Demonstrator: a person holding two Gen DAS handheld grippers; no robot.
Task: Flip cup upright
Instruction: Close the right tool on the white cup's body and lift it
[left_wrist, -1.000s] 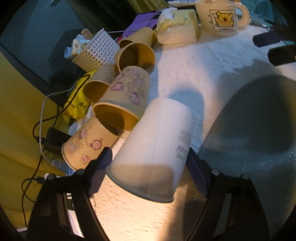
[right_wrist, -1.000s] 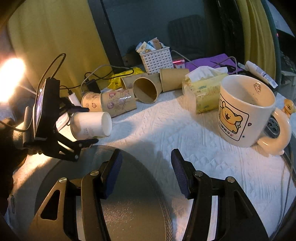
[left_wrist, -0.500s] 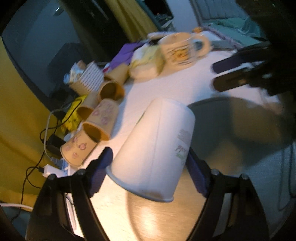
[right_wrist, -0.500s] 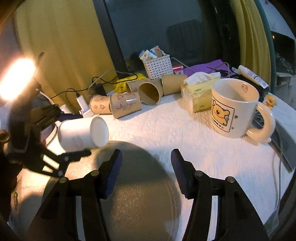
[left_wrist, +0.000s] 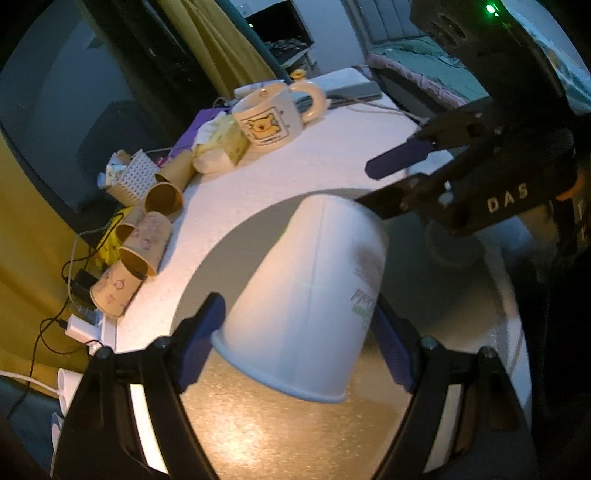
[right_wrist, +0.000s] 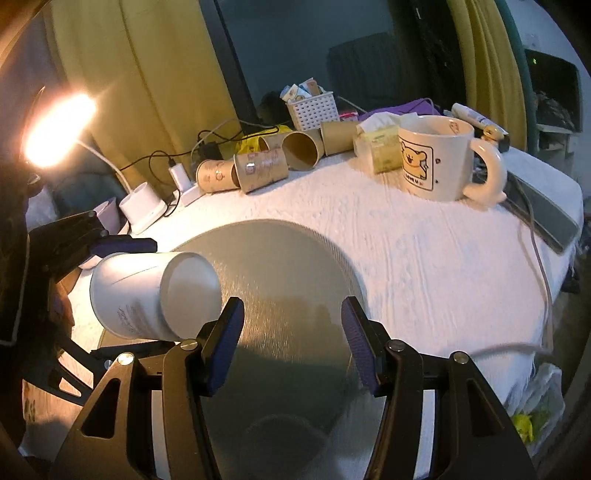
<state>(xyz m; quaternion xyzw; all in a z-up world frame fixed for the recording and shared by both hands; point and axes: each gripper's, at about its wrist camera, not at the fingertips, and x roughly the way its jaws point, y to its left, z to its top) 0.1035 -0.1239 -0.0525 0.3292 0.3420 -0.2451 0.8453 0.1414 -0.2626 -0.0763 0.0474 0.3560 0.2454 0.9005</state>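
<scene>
A white paper cup (left_wrist: 306, 299) is held between the pads of my left gripper (left_wrist: 295, 343), which is shut on it near the rim. The cup is lifted above a round grey mat (right_wrist: 280, 280) and lies tilted, its base pointing away from the left wrist camera. In the right wrist view the cup (right_wrist: 147, 295) lies sideways in the air with its closed base facing the camera. My right gripper (right_wrist: 291, 343) is open and empty over the mat, just right of the cup. It also shows in the left wrist view (left_wrist: 402, 158).
Several brown paper cups (right_wrist: 258, 166) lie on their sides at the back of the white cloth. A bear mug (right_wrist: 436, 158), tissue pack (right_wrist: 376, 147), white basket (right_wrist: 314, 107), lit desk lamp (right_wrist: 55, 129), chargers and cables stand around them. A phone (right_wrist: 543, 218) lies at the right.
My left gripper has lifted the white cup and swung it rightward over the mat, closer to the right gripper. The right gripper stays open and has risen a little.
</scene>
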